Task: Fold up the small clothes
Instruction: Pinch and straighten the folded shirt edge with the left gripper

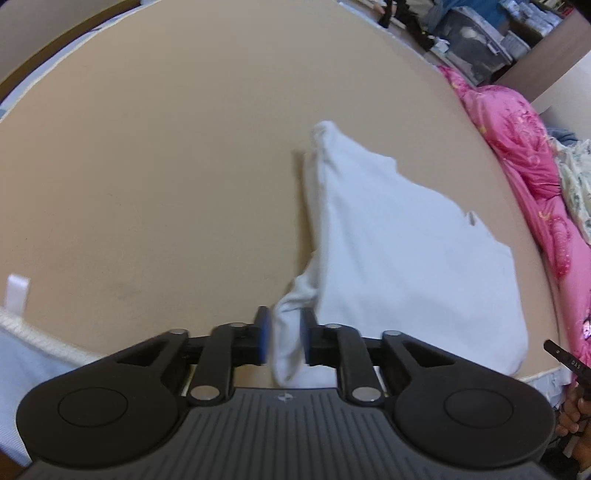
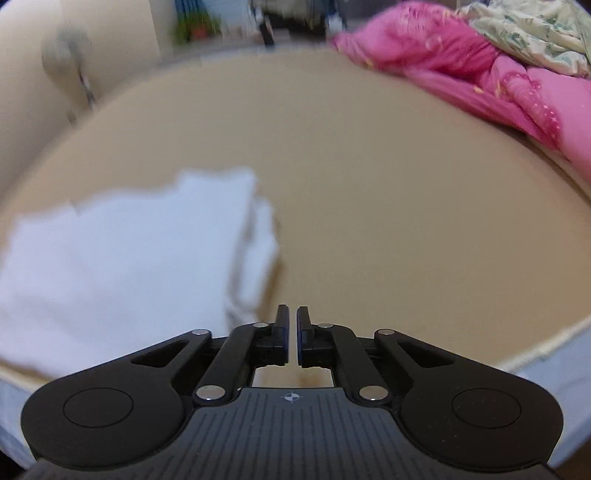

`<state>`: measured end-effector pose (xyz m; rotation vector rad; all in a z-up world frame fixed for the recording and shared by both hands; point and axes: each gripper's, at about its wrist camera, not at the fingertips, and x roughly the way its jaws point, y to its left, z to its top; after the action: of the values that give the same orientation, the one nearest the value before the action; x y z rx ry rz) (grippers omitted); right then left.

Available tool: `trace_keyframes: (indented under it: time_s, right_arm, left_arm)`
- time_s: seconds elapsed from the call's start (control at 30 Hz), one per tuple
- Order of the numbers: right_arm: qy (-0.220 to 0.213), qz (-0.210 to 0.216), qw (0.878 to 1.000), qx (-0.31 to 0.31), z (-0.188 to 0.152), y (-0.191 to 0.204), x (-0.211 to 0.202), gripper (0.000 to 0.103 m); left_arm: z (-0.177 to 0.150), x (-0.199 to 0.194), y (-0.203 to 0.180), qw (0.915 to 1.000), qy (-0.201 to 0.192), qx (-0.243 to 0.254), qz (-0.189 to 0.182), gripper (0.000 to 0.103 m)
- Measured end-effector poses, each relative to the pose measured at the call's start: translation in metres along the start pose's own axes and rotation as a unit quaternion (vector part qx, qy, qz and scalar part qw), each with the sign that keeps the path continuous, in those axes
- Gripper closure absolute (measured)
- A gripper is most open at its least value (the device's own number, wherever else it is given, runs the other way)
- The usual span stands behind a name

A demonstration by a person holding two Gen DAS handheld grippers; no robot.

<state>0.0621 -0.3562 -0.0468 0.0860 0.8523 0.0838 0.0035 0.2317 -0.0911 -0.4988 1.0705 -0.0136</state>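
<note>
A white garment (image 1: 399, 251) lies partly folded on the tan mattress (image 1: 147, 166), right of centre in the left wrist view. One bunched corner of it rises between the blue pads of my left gripper (image 1: 285, 332); the jaws stand a little apart and the cloth sits loosely in the gap. The right wrist view is blurred. There the same garment (image 2: 122, 258) lies to the left of my right gripper (image 2: 292, 325). Its jaws are nearly together with nothing between them, and it hovers over bare mattress (image 2: 369, 184) just off the garment's edge.
A pink quilt (image 1: 517, 140) (image 2: 480, 66) and a floral cloth (image 2: 528, 33) are heaped along the mattress's right side. Cluttered shelves (image 1: 480, 37) stand beyond. A person's hand (image 1: 576, 410) shows at the lower right. A standing fan (image 2: 70, 48) is at far left.
</note>
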Motion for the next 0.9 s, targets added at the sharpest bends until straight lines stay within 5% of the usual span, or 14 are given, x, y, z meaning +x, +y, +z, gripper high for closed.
trace_keyframes:
  time_s: [0.2, 0.33, 0.4, 0.5, 0.63, 0.9]
  right_arm:
    - [0.024, 0.070, 0.997, -0.012, 0.008, 0.033, 0.022, 0.079]
    - [0.092, 0.012, 0.994, -0.059, 0.003, 0.047, 0.046, 0.073]
    - [0.126, -0.022, 0.990, -0.064, 0.002, 0.045, 0.058, 0.062]
    - [0.083, -0.017, 0.996, -0.032, 0.011, 0.042, 0.044, 0.062]
    - [0.018, -0.007, 1.000, 0.005, 0.021, 0.034, 0.022, 0.060]
    - [0.026, -0.004, 1.000, -0.002, 0.020, 0.033, 0.022, 0.060]
  left_arm:
    - [0.007, 0.011, -0.029, 0.9992, 0.002, 0.028, -0.028, 0.070]
    - [0.007, 0.037, -0.037, 0.9980, 0.032, 0.051, 0.019, 0.070]
    - [0.008, 0.049, -0.031, 0.9964, 0.060, 0.041, 0.044, 0.070]
    - [0.018, 0.033, -0.024, 0.9996, 0.024, 0.014, 0.006, 0.070]
    - [0.031, 0.023, -0.012, 0.9994, 0.002, -0.013, -0.030, 0.043]
    - [0.047, 0.058, -0.010, 0.9980, 0.043, -0.013, -0.044, 0.043]
